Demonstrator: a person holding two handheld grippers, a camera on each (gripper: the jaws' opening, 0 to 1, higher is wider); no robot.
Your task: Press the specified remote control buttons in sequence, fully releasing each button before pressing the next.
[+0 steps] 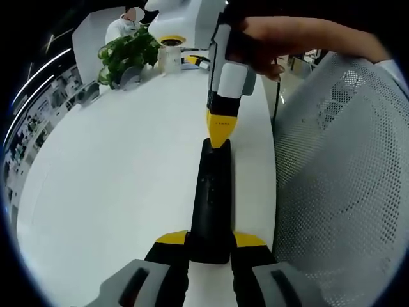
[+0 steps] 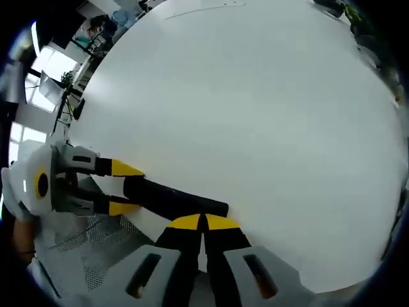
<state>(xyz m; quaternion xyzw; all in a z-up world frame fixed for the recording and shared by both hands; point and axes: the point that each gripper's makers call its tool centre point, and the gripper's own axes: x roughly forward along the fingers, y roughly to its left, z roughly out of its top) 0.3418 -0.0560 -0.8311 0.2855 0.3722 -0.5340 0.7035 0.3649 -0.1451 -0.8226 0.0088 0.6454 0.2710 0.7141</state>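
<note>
Left tongs [image 1: 211, 246] clamped on black remote [image 1: 212, 198], right tongs [image 1: 220, 135] tip-down on its far end.

**Open table, crowded far corner**

The white table [image 1: 121, 173] lies bare and wide on one side of the black remote [image 1: 213, 204]. On the other side a mesh chair back [image 1: 345, 192] crowds the table edge. At the far end, a potted plant [image 1: 128, 54] and a cup [image 1: 169, 59] block the way.
</note>
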